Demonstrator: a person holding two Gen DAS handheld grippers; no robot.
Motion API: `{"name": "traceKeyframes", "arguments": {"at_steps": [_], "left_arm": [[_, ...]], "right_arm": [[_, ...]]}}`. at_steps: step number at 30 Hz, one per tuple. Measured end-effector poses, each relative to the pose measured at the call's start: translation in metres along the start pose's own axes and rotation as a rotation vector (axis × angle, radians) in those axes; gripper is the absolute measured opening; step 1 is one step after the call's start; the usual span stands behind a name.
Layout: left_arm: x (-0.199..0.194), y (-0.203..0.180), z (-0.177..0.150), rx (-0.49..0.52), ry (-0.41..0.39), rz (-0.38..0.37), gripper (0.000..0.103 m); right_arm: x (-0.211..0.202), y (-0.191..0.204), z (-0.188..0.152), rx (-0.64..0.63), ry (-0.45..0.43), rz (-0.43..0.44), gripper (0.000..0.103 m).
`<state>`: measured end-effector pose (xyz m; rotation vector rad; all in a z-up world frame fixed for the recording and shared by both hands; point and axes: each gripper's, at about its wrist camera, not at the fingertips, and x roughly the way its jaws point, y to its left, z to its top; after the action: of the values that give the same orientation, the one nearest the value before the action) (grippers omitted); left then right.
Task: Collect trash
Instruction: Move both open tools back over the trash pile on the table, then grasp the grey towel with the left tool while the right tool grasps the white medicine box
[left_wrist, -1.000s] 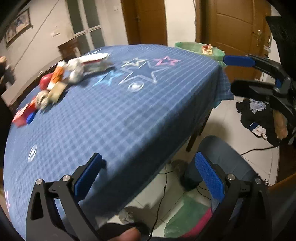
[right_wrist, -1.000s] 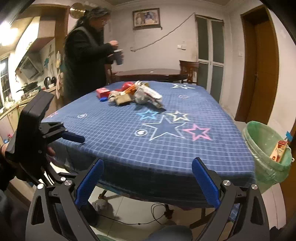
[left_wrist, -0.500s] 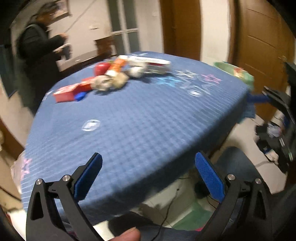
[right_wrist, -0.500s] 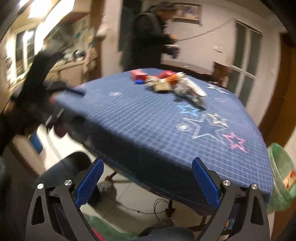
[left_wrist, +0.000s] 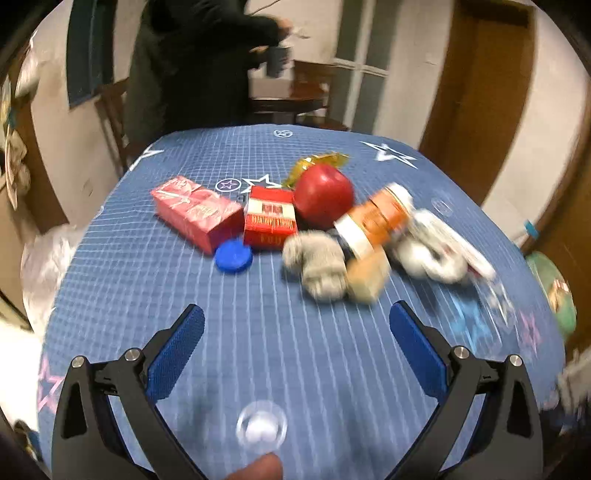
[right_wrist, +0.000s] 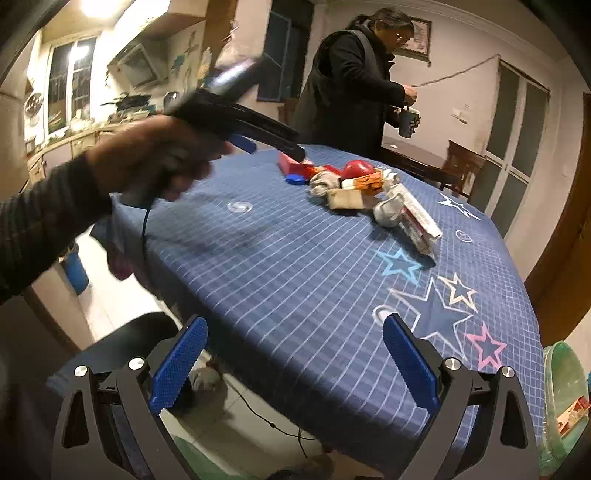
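Observation:
A pile of trash lies on the blue star-print tablecloth (left_wrist: 258, 332): a pink-red box (left_wrist: 194, 214), a red carton (left_wrist: 269, 216), a blue cap (left_wrist: 233, 255), a red apple (left_wrist: 323, 195), a grey crumpled wad (left_wrist: 319, 264), an orange wrapper (left_wrist: 373, 221) and white packaging (left_wrist: 439, 247). My left gripper (left_wrist: 295, 339) is open and empty, above the table, short of the pile. My right gripper (right_wrist: 291, 354) is open and empty at the table's near edge, far from the pile (right_wrist: 354, 184). The left gripper (right_wrist: 240, 129) also shows in the right wrist view.
A green-lined bin (right_wrist: 565, 398) holding a carton stands off the table's right corner; it also shows in the left wrist view (left_wrist: 554, 291). A person in black (right_wrist: 351, 85) stands behind the table with a cup. A white bag (left_wrist: 44, 258) lies left of the table.
My left gripper has swung from the table's edge to over the cloth, facing the trash pile closely. My right gripper has turned left, staying at the near edge.

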<state>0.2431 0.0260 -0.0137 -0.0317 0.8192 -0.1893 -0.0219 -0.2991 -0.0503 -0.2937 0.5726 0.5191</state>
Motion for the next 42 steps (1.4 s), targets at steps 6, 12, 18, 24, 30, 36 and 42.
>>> {"name": "traceKeyframes", "arguments": {"at_steps": [6, 12, 18, 24, 30, 36, 42], "left_arm": [[0.056, -0.008, 0.016, -0.037, 0.080, 0.043, 0.097], [0.072, -0.004, 0.011, -0.069, 0.109, 0.059, 0.094], [0.087, 0.002, 0.018, -0.108, 0.108, 0.075, 0.092], [0.097, 0.002, 0.015, -0.143, 0.106, 0.068, 0.073], [0.091, -0.009, 0.011, -0.125, 0.088, 0.047, 0.032], [0.075, -0.003, -0.003, -0.113, 0.059, 0.065, 0.024], [0.063, 0.001, -0.019, -0.099, 0.059, 0.058, 0.024]], "right_arm": [[0.005, -0.018, 0.004, 0.048, -0.001, -0.009, 0.096], [0.012, -0.027, 0.005, 0.067, 0.001, -0.013, 0.096], [0.019, -0.025, 0.009, 0.059, 0.004, -0.008, 0.096], [0.027, -0.029, 0.014, 0.074, 0.017, 0.000, 0.096], [0.032, -0.035, 0.028, 0.059, 0.029, -0.016, 0.096], [0.048, -0.066, 0.066, 0.037, 0.033, -0.050, 0.094], [0.112, -0.117, 0.112, -0.020, 0.160, -0.106, 0.073]]}}
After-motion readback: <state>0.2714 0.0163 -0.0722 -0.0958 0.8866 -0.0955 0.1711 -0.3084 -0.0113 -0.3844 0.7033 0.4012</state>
